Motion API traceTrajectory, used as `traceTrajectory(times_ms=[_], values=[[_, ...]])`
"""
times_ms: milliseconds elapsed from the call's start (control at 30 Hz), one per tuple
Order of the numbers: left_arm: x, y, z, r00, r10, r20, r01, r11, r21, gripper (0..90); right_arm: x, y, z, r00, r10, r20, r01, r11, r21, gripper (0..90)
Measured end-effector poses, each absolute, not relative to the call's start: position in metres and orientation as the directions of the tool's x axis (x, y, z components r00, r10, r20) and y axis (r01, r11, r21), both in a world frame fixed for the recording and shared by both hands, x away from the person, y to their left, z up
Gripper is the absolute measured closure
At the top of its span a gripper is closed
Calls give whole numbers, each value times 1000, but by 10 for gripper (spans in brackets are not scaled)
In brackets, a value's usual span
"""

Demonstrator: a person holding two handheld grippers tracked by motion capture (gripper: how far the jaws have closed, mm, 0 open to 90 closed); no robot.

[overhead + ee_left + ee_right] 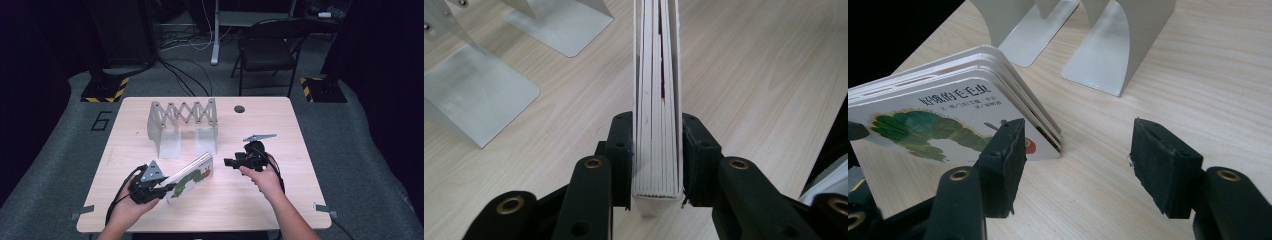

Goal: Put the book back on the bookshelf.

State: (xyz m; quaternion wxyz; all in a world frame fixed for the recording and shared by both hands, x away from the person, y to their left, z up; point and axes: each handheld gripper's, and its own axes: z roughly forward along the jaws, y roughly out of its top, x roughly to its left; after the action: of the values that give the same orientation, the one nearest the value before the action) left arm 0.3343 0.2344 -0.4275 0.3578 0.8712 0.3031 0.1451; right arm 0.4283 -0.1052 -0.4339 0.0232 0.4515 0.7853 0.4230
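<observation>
A white board book (192,176) with a green caterpillar on its cover is tilted up off the wooden table (235,200) at the front left. My left gripper (167,189) is shut on its near end. In the left gripper view the pads (620,150) press on both sides of the thick pages (656,100). To the right of the book, my right gripper (229,163) points left toward it. It stands open with nothing between its fingers (1075,155). The book's cover (943,125) lies just beyond its left jaw.
A silver expanding book rack (182,120) with upright metal plates (1108,45) stands behind the book at the table's middle back. A small round hole (239,109) lies near the far edge. A black folding chair (267,50) stands beyond the table.
</observation>
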Motion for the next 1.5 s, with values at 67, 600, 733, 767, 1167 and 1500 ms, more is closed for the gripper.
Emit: traceTrajectory(times_ms=[67,600,733,767,1167,1500], values=[[336,231,-428,770,638,27,428,-547,719,682,428,-104,-435,-599,725,340,686,246,684,389],[358,206,-440,757,654,3,468,-546,695,666,429,-101,-438,-601,726,334,688,257,679,385],[359,204,-443,751,660,-16,483,-533,695,669,428,-102,-437,-593,729,343,694,248,676,385],[359,204,-443,752,660,-15,482,-533,696,669,429,-102,-438,-596,729,338,691,250,679,385],[360,200,-446,748,663,6,474,-541,695,696,428,-99,-440,-599,727,336,693,259,673,385],[355,195,-443,767,642,10,463,-564,684,748,428,-100,-440,-596,729,338,694,255,673,385]])
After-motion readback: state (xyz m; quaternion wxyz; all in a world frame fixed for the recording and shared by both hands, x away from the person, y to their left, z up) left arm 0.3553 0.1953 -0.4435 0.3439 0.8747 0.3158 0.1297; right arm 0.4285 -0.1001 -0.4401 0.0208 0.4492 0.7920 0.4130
